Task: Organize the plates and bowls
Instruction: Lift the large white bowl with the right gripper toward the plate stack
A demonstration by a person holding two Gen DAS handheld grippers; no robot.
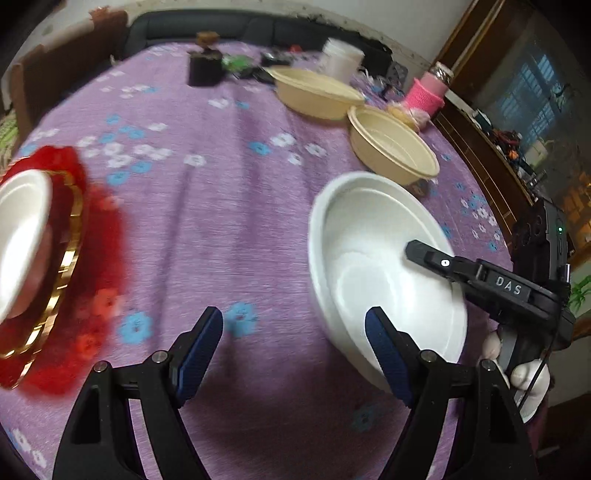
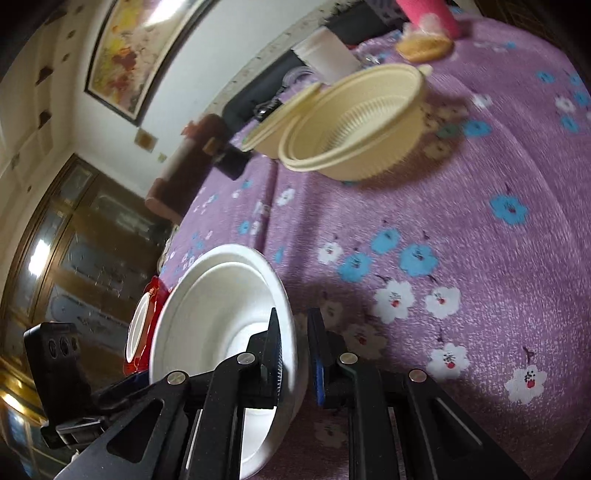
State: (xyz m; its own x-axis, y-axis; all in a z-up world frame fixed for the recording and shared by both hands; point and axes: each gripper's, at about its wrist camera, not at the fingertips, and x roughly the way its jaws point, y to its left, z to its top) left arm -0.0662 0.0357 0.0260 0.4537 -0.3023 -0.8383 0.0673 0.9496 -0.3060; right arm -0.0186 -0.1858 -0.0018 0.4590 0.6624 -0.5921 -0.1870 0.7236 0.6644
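My right gripper [image 2: 295,350] is shut on the rim of a white bowl [image 2: 218,314] and holds it tilted above the purple flowered tablecloth; the bowl [image 1: 376,258] and that gripper [image 1: 424,256] also show in the left wrist view. My left gripper [image 1: 295,332] is open and empty, just left of the held bowl. A second white bowl [image 1: 18,236] sits on a red gold-rimmed plate [image 1: 85,280] at the left; they also show in the right wrist view [image 2: 138,328]. Two beige bowls [image 1: 317,92] [image 1: 395,147] sit at the far side.
At the far edge of the table [image 1: 207,221] are a pink bottle [image 1: 428,92], a white cup [image 1: 341,59], a dark box [image 1: 205,66] and small clutter. A wooden cabinet [image 1: 517,122] stands to the right. A dark sofa [image 1: 229,29] is behind.
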